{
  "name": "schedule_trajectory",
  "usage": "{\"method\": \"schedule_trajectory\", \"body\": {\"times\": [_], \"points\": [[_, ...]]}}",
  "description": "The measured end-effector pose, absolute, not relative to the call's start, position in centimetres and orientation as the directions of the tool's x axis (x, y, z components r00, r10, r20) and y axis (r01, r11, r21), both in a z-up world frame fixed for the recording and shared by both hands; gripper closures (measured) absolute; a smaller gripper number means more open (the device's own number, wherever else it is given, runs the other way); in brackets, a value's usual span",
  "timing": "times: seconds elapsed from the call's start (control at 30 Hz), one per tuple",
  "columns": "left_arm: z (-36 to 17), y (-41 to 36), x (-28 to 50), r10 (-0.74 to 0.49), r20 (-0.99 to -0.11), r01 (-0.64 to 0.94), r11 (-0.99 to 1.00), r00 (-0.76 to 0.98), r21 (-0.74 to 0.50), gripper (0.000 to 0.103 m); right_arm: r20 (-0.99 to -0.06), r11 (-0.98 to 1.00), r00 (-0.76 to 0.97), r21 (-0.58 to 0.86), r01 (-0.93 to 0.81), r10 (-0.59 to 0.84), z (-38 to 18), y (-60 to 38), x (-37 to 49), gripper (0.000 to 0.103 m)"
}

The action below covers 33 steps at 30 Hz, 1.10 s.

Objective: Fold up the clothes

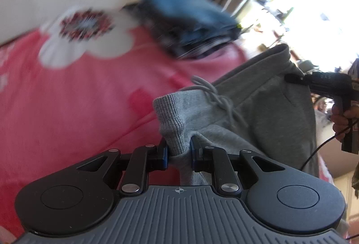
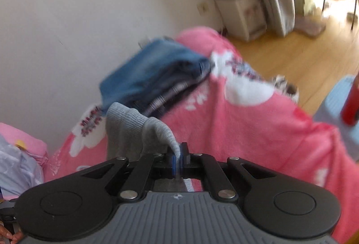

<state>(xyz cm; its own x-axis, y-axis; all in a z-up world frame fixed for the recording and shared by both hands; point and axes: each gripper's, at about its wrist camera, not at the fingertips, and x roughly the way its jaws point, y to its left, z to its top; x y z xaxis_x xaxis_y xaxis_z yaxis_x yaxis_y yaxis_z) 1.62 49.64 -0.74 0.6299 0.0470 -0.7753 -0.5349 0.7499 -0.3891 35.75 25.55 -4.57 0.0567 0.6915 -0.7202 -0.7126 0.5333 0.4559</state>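
Grey sweatpants (image 1: 264,104) with a ribbed waistband and a knotted drawstring (image 1: 221,100) hang lifted above a pink flowered bed cover (image 1: 74,104). My left gripper (image 1: 178,149) is shut on one bunched end of the ribbed band. The right gripper (image 1: 294,79) shows at the far right of the left wrist view, held by a hand and clamped on the other end of the waistband. In the right wrist view that gripper (image 2: 178,154) is shut on the grey ribbed band (image 2: 134,125), which arches up to the left of its fingers.
A stack of folded clothes, blue jeans (image 1: 188,12) on top, lies at the far side of the bed by the white wall; it shows as jeans (image 2: 152,73) in the right wrist view too. Wooden floor (image 2: 298,60), a white cabinet (image 2: 242,12) and a light blue stool (image 2: 336,104) lie beyond the bed's edge.
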Motion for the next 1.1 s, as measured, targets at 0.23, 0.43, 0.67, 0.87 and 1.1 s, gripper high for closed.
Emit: {"method": "schedule_trajectory", "body": {"times": [0.23,0.43,0.67,0.87,1.1], "points": [[-2.3,51.0,1.0,0.043,-0.765,-0.536,0.739,0.643,-0.409,0.086,-0.741,0.563,0.076,0.436,-0.702,0.668,-8.7,27.4,36.4,0.100],[-2.6,51.9,2.2,0.078,-0.753,-0.537,0.748,0.653,-0.389,0.086,-0.720,0.567,0.124,0.415,-0.712,0.683,-8.8,28.8,37.6,0.100],[-5.8,53.1,2.4,0.074,-0.790,-0.582,0.719,0.608,-0.380,0.084,-0.778,0.597,0.181,0.288,-0.749,0.602,-12.1,32.3,36.9,0.099],[-6.0,54.0,1.9,0.050,-0.788,-0.601,0.677,0.614,-0.425,0.070,-0.789,0.636,0.185,0.307,-0.708,0.586,-10.6,31.2,37.6,0.061],[-5.8,55.1,1.3,0.046,-0.766,-0.646,0.572,0.641,-0.506,0.063,-0.735,0.704,0.264,0.385,-0.596,0.625,-4.8,23.2,39.4,0.049]]}}
